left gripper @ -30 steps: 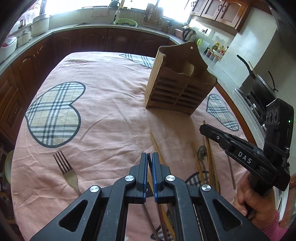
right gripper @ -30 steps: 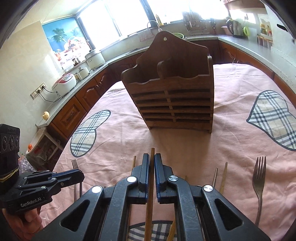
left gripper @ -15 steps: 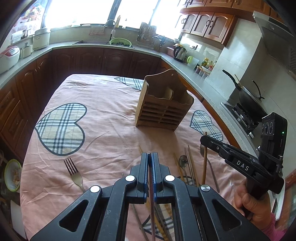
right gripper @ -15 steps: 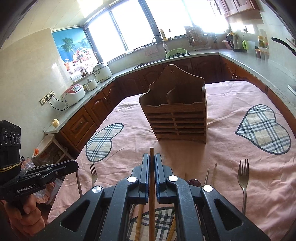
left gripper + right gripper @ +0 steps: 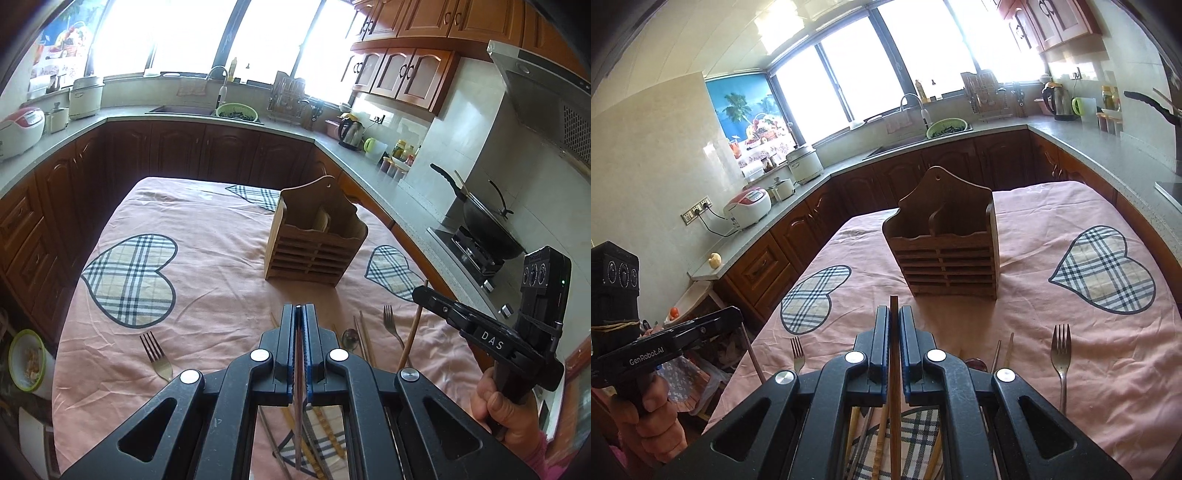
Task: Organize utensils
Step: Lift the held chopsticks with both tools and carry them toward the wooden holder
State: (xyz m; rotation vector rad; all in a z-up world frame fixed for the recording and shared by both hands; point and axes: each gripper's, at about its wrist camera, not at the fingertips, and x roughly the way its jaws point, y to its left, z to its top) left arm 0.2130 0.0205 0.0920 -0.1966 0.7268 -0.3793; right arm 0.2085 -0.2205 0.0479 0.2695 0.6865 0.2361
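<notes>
A wooden utensil holder (image 5: 314,254) (image 5: 945,266) stands upright mid-table on the pink cloth (image 5: 221,280). My left gripper (image 5: 299,308) (image 5: 737,314) is shut on a thin chopstick (image 5: 297,406) that hangs below the jaws. My right gripper (image 5: 894,308) (image 5: 419,291) is shut on a wooden chopstick (image 5: 894,387) (image 5: 410,332), whose tip pokes just past the jaws. Both are held above the table, short of the holder. On the cloth lie two forks (image 5: 157,354) (image 5: 389,321), a spoon (image 5: 349,338) and several chopsticks (image 5: 364,339). A hand (image 5: 506,410) holds the right gripper.
Dark wood cabinets and grey counters ring the table on three sides. A wok on the stove (image 5: 484,225) stands at the right, with a kettle (image 5: 351,131) and a sink (image 5: 184,109) at the back. Rice cookers (image 5: 748,210) line the left counter.
Both grippers have risen and pulled back from the holder, lifting their chopsticks off the cloth. The holder now looks smaller and farther off. Both jaws stayed shut.
</notes>
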